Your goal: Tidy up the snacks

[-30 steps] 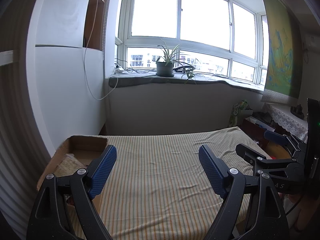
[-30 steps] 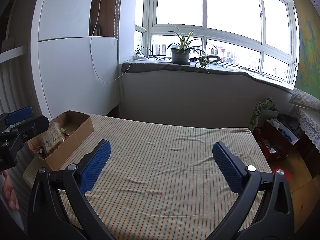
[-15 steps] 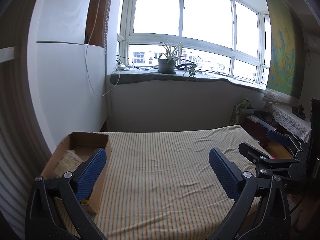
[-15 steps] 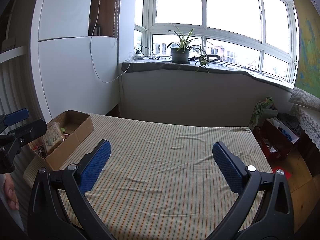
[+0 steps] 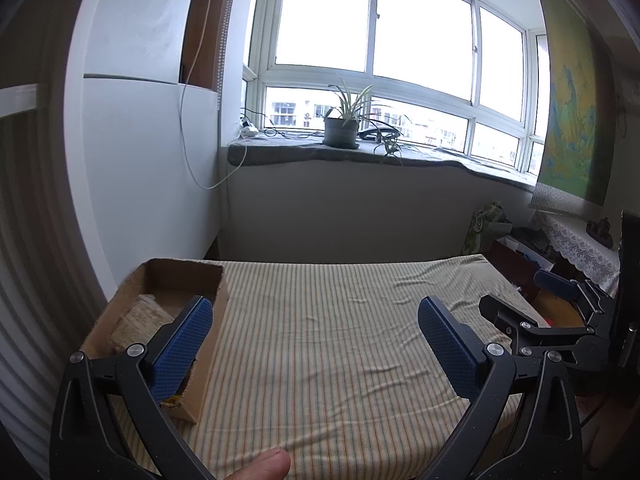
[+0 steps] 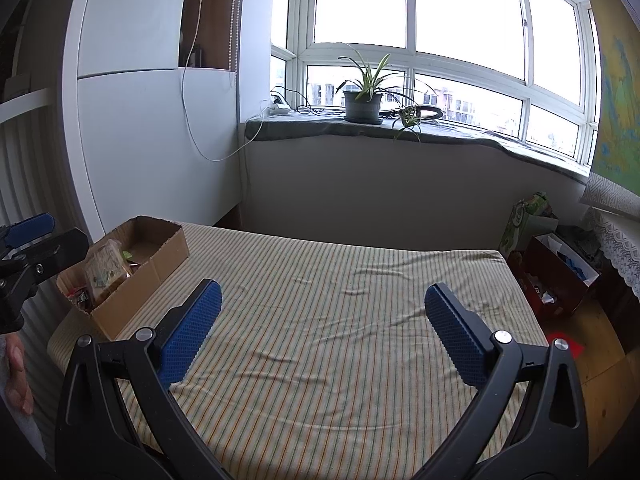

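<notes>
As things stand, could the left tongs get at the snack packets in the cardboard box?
Probably yes. The left tongs stand wide open and empty, with the cardboard box open-topped right by their left finger. The snack packets lie uncovered inside; only the box's near wall stands between.

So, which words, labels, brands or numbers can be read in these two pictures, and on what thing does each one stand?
No text can be read with certainty.
Snack packets in the cardboard box: print too small and blurred.
Green bag on the floor: round mark, unreadable.
Wall hanging: painted picture; any marks at its lower edge are too small to read.
</notes>
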